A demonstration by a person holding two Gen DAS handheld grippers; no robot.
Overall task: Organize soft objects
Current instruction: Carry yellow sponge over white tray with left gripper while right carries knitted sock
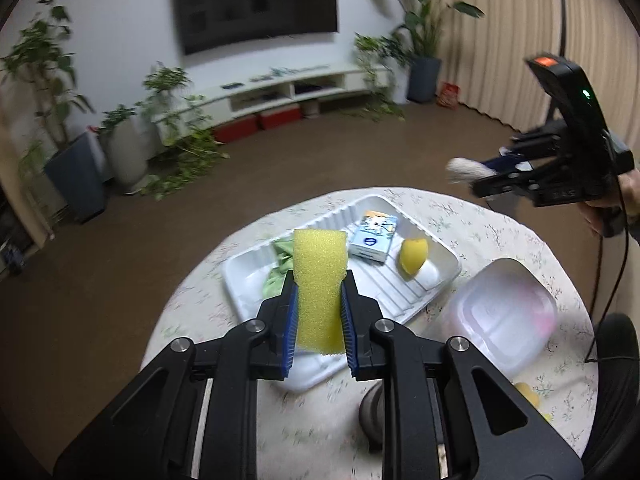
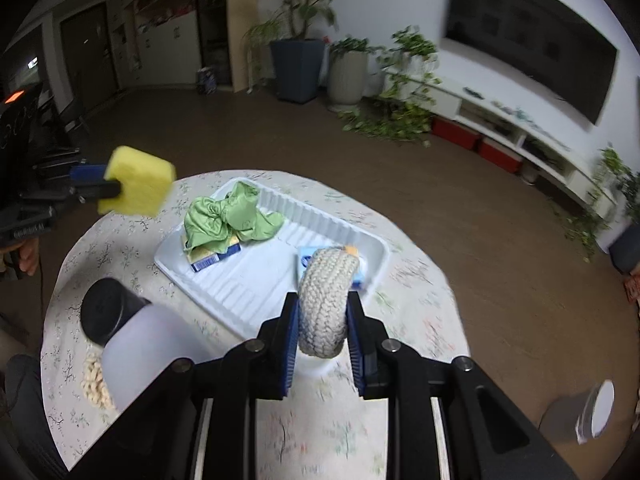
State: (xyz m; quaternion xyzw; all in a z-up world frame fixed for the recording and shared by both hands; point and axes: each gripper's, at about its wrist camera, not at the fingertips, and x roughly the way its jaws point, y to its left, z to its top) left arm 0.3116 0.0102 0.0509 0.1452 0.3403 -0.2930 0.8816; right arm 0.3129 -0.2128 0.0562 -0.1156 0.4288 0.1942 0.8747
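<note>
Surface: I see a round table (image 1: pixel 500 236), floral cloth.
Centre: white ribbed tray (image 2: pixel 280 276).
Near edge: translucent lidded container (image 1: pixel 504 312); cream knitted piece (image 2: pixel 94 380).

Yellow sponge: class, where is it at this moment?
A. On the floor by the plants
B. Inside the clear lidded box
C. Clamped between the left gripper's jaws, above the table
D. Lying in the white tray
C: the yellow sponge sits squeezed between the left gripper's jaws, held above the white tray.
</note>
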